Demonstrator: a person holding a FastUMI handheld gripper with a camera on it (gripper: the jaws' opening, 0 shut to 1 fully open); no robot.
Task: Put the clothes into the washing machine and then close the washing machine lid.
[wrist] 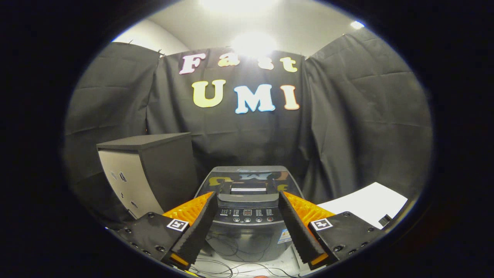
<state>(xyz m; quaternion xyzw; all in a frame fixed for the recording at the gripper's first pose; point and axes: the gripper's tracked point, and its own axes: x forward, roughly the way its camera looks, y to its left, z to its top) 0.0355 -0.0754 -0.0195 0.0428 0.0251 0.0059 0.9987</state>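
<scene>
Grey washing machine point(247, 216) beyond spread claw point(247, 197)

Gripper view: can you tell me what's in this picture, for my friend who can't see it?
A dark top-loading washing machine stands ahead with its glossy lid shut, framed between the open, empty jaws of the gripper. A dark cabinet stands beside it on one side and a white surface on the other. Loose cables lie on the floor in front, with black cloth walls behind.
</scene>
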